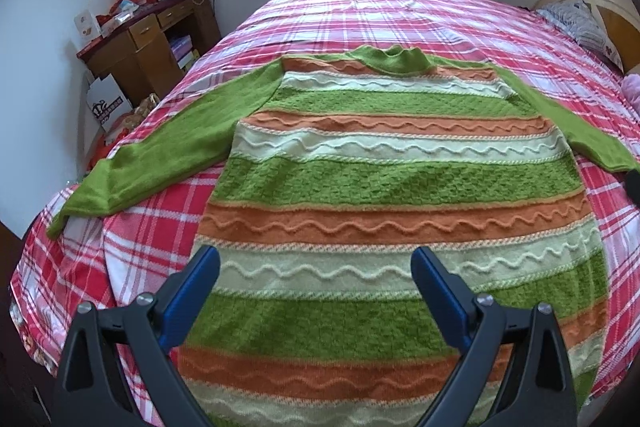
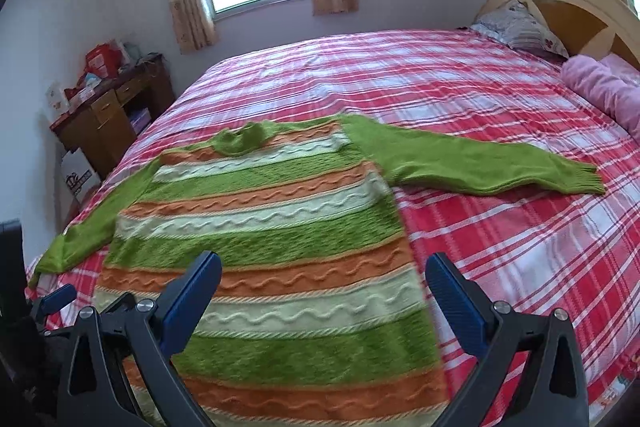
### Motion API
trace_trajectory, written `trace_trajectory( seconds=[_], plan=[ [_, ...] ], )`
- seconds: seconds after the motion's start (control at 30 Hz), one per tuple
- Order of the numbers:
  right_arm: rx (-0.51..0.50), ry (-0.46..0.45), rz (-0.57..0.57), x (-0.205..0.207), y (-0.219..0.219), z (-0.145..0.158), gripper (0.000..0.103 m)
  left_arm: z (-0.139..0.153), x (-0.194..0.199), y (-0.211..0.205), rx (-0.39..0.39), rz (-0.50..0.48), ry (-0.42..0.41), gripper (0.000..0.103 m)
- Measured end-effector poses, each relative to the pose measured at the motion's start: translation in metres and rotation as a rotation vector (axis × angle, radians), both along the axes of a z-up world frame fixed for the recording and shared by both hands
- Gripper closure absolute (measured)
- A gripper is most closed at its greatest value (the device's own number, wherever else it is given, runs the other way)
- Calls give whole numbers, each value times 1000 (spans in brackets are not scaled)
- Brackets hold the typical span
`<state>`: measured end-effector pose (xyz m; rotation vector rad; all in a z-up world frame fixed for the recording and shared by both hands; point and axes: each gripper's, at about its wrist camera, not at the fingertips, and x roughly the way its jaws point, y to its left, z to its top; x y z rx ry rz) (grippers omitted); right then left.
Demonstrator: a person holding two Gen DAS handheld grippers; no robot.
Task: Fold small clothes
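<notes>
sweater (image 1: 392, 183) flat on bed (image 1: 400, 15), sleeves out so folds start clean | left tongs (image 1: 316, 265) spread, empty, over hem | right tongs (image 2: 324, 269) spread, empty, near right edge

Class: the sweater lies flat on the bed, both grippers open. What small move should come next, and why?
Probably reach the right gripper toward the right sleeve: the sweater lies spread, both sleeves out, nothing folded, both grippers open.
</notes>
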<state>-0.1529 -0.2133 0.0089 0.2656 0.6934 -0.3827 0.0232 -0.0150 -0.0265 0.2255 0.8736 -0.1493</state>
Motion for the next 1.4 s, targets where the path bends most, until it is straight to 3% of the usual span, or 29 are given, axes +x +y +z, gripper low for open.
trace_trajectory(
  seconds=[0.2,0.33,0.43,0.5,0.57,0.63,0.83,0.93,1.03,1.13,1.2,1.3,1.4],
  plan=[
    [29,-24,-156,-17,-88,-1,1,-9,29,5,-29,22,9,4],
    [48,-78,-300,-40,-171,-3,6,-15,51,11,-62,48,0,4],
    [96,-113,-465,-63,-234,-11,23,-24,67,11,-46,80,-16,4],
    [213,-147,-574,-84,-284,-25,40,-32,75,11,-32,106,-28,4],
    [314,-193,-707,-113,-328,-38,43,-38,80,13,-29,134,-43,7],
    [324,-210,-785,-129,-356,-45,43,-45,85,15,-42,160,-53,10],
    [313,-186,-767,-119,-391,-50,43,-52,84,14,-69,181,-112,9],
    [284,-128,-722,-95,-392,-51,43,-54,86,16,-75,193,-106,1],
    [167,-6,-700,-70,-388,-56,43,-56,88,21,-110,193,-91,0],
    [43,104,-684,-55,-380,-60,58,-57,88,18,-100,194,-101,0],
    [42,97,-669,-59,-379,-60,82,-57,88,18,-100,194,-104,0],
    [100,79,-639,-66,-384,-57,93,-57,87,18,-110,192,-105,0],
    [207,8,-609,-70,-382,-46,94,-57,87,18,-118,189,-105,0]
  ],
)
